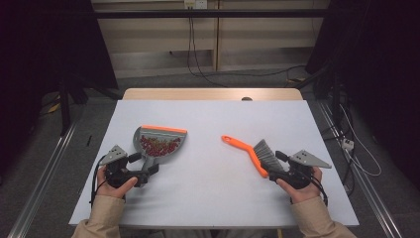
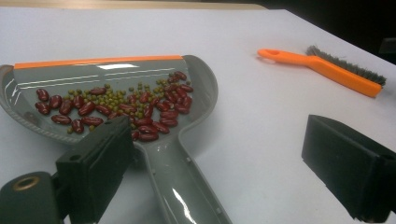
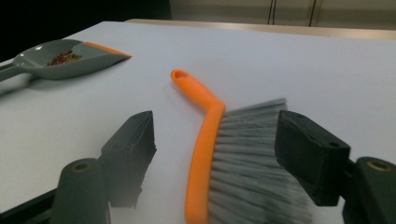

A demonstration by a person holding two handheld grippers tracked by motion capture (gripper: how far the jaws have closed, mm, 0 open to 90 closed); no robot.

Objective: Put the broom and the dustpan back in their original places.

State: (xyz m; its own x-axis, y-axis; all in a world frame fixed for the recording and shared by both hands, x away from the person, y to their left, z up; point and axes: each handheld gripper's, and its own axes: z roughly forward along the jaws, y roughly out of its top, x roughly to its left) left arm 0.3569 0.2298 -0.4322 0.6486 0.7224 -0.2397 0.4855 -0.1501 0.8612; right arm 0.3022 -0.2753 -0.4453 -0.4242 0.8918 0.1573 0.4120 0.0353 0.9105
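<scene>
The black, blocky fingers [image 2: 100,158] of the left gripper [image 1: 143,171] stood wide apart, one on each side of the grey plastic handle of the dustpan [image 1: 159,141], not closed on it; the near finger hid part of the pan's rear edge, so contact there could not be told; the smooth, glossy handle ran back between them. The right gripper [image 1: 282,166] likewise had its fingers [image 3: 308,156] spread open, straddling the hand brush [image 1: 255,152]; the far finger sat at the tips of the grey bristles, the other apart from the orange spine.

The dustpan was a shallow scoop with a curved back wall and a straight orange rubber lip at its front; it held glossy dark red kidney beans [image 2: 88,108] mixed with small round green mung beans [image 2: 114,100], heaped toward the back.

The brush had an orange plastic handle, bent, with a hanging hole at its end; it lay flat, well apart from the pan, on the matte white tabletop [image 1: 213,119]; beige sleeves [image 1: 101,215] covered both forearms.
</scene>
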